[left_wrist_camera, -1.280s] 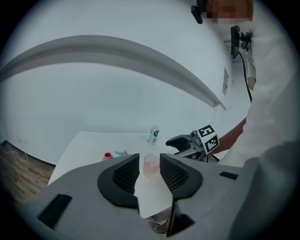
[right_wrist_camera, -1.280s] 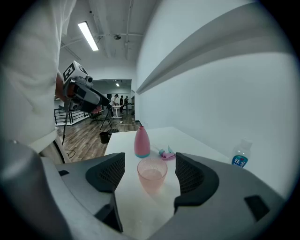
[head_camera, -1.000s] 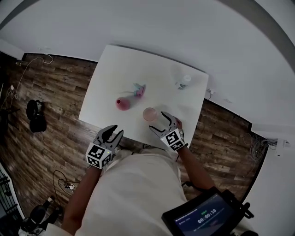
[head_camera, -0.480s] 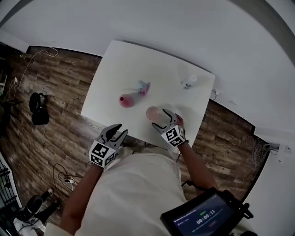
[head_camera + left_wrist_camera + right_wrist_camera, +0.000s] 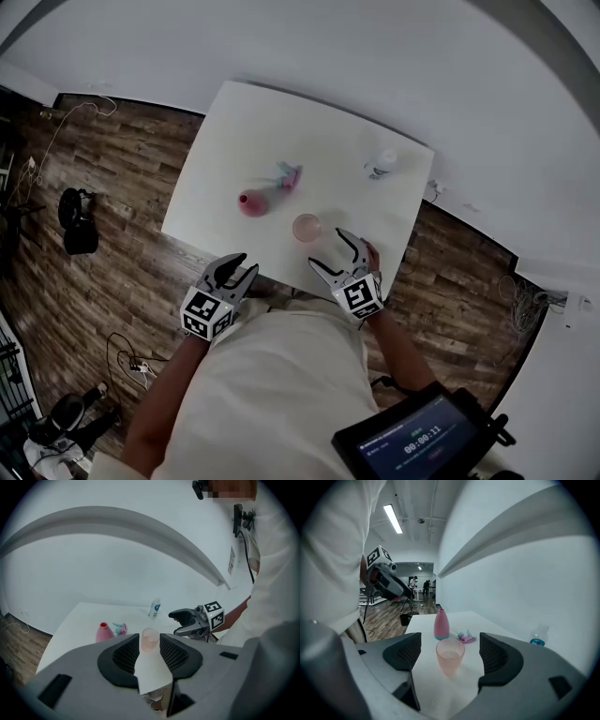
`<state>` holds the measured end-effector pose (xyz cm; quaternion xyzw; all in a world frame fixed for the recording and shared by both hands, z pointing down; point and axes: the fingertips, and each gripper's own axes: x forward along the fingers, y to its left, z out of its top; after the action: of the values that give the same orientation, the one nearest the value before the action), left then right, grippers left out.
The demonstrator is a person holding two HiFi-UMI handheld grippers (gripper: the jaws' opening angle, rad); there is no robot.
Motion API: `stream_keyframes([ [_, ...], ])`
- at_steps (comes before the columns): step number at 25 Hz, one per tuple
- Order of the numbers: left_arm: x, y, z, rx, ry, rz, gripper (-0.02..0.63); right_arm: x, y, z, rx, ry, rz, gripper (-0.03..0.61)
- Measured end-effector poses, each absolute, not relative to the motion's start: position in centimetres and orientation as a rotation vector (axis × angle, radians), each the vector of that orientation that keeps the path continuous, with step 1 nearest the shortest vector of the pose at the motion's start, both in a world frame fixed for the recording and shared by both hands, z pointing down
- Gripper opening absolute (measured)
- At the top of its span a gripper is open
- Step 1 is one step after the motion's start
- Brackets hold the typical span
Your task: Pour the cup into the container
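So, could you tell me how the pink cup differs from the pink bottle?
The cup is pale, see-through and wide-mouthed; the bottle is deeper pink, opaque and narrow-necked. The cup stands nearer the right gripper; the bottle stands farther back. Both stand upright on the table.

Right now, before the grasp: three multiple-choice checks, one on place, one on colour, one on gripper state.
1. The cup stands: A) on the table ahead of the right gripper; B) on the floor; C) on a shelf.
2. The tapered bottle is: A) green; B) pink; C) black.
3. The right gripper is: A) shut on the cup; B) shut, empty; C) open.
Key: 1 A, right gripper view shows it on the white top beyond the jaws; 2 B, pink in every view; 3 C, jaws wide apart, touching nothing.
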<state>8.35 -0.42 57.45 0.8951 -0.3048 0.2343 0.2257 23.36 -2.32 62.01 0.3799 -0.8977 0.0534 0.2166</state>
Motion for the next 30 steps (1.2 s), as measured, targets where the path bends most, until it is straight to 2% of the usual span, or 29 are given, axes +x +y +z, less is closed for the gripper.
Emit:
stream_keyframes([
  [14,9.6,0.0,57.9,2.440,-0.836,0.655,0.130,25.0,-1.9,68.0,1.015,-2.400,0.211,0.371],
  [30,8.9,0.2,58.2,2.411,-0.868,0.678,0.130,23.3,-3.3,71.2,0.931,-2.396,0.244,0.371],
])
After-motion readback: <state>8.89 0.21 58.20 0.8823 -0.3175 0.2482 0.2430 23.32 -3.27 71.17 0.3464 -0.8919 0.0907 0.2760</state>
